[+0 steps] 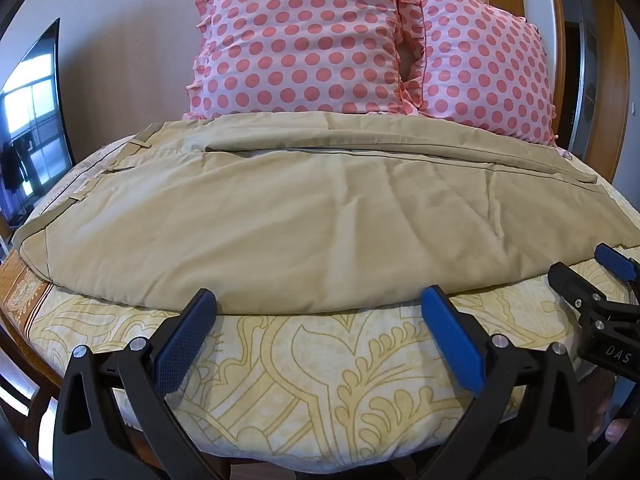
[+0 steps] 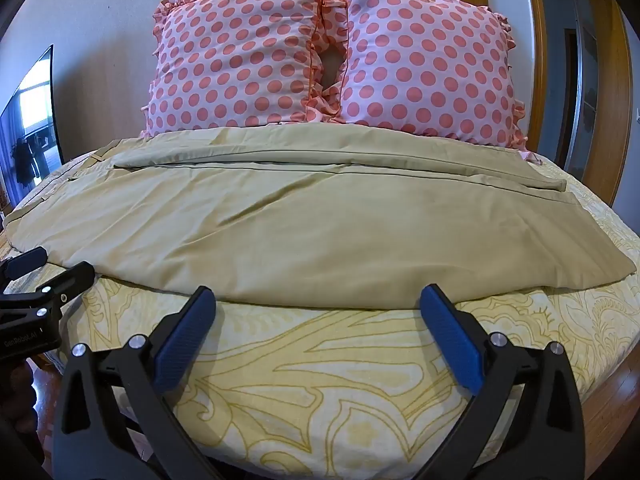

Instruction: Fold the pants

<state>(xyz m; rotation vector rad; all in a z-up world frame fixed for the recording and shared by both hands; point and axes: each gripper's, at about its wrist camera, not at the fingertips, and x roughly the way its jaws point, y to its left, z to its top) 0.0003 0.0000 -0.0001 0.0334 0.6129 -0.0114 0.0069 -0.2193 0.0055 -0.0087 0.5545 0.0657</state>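
Khaki pants (image 1: 304, 216) lie across the bed, one leg folded over the other, waistband with belt loops at the left, leg cuffs at the right; they also show in the right wrist view (image 2: 304, 232). My left gripper (image 1: 318, 300) is open and empty, its fingertips just short of the pants' near edge. My right gripper (image 2: 318, 298) is open and empty at the same near edge, further right. The right gripper shows in the left wrist view (image 1: 580, 272) at the far right. The left gripper shows in the right wrist view (image 2: 44, 268) at the far left.
The bed has a yellow patterned sheet (image 1: 328, 380), also in the right wrist view (image 2: 340, 380). Two pink polka-dot pillows (image 1: 304, 40) (image 2: 428, 64) stand behind the pants against the wall. A TV screen (image 1: 32, 112) is at the left. A wooden door frame (image 2: 600, 80) is at the right.
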